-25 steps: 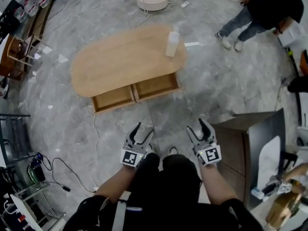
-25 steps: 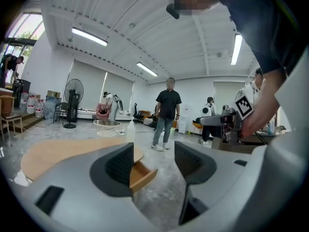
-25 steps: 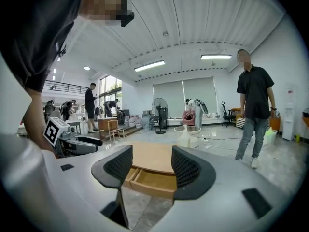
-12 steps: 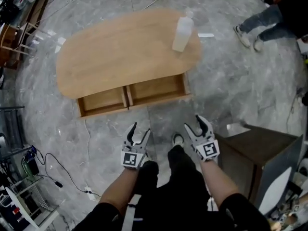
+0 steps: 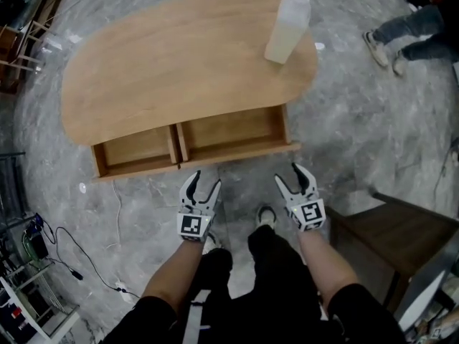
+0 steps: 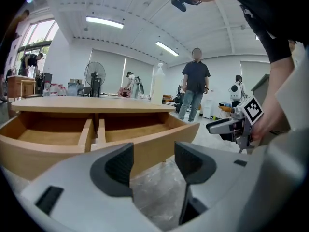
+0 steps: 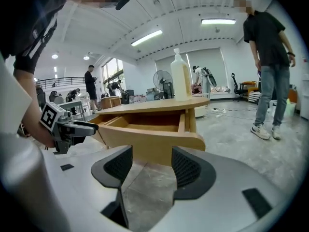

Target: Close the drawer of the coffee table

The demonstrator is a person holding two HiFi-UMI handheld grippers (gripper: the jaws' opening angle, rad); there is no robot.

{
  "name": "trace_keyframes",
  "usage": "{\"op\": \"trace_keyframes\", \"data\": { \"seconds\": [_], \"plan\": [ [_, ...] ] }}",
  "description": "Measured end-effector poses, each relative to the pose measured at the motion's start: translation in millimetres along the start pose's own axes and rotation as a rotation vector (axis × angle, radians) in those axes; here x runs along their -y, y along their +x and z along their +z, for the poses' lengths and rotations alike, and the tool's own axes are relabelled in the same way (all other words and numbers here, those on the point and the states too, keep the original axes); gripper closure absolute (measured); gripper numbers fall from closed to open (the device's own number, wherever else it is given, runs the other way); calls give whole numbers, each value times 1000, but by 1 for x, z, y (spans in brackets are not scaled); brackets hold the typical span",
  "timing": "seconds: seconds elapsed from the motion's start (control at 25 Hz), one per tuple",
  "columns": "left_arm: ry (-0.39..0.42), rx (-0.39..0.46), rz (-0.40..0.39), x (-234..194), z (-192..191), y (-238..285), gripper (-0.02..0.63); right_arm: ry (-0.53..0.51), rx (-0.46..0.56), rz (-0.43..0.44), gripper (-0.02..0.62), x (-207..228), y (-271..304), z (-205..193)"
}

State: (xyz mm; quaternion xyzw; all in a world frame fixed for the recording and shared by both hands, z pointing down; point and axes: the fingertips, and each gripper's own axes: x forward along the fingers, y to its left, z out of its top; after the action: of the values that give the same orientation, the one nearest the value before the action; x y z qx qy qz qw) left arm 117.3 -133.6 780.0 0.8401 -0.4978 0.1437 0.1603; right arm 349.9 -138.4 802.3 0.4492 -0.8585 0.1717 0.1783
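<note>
An oval wooden coffee table (image 5: 172, 56) stands on the grey floor with its drawer (image 5: 193, 145) pulled out toward me; the drawer has two empty compartments and a curved front (image 6: 145, 146) (image 7: 154, 139). My left gripper (image 5: 200, 185) is open, just short of the drawer front, below its middle. My right gripper (image 5: 292, 174) is open too, close to the front's right end. Neither touches the wood. Nothing is between the jaws of either gripper (image 6: 153, 166) (image 7: 150, 166).
A translucent plastic bottle (image 5: 287, 29) stands on the table's far right. A dark cabinet (image 5: 401, 228) is at my right. A person's legs (image 5: 409, 31) are at the upper right; another person (image 6: 195, 88) stands beyond the table. Cables (image 5: 64, 256) lie at lower left.
I have moved closer to the table: it and the drawer fill more of the head view, and both open grippers now sit right before the drawer front.
</note>
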Motion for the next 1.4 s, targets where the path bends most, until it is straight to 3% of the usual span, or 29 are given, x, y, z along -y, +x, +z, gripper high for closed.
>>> {"op": "trace_keyframes", "data": {
  "seconds": [0.48,0.72,0.92,1.16,1.4],
  "plan": [
    [-51,21,1,-8,-17,25,357,19,22,51,351,-4,52,-16],
    [-32,37,-15,-12,-15,24,359,55,115,7,351,7,62,2],
    [-24,95,12,-24,9,38,358,16,162,5,351,15,74,25],
    [-59,105,48,-39,22,60,358,36,197,-11,351,25,97,45],
    [-37,93,94,-62,34,86,357,-28,184,-6,351,39,125,63]
  ]
}}
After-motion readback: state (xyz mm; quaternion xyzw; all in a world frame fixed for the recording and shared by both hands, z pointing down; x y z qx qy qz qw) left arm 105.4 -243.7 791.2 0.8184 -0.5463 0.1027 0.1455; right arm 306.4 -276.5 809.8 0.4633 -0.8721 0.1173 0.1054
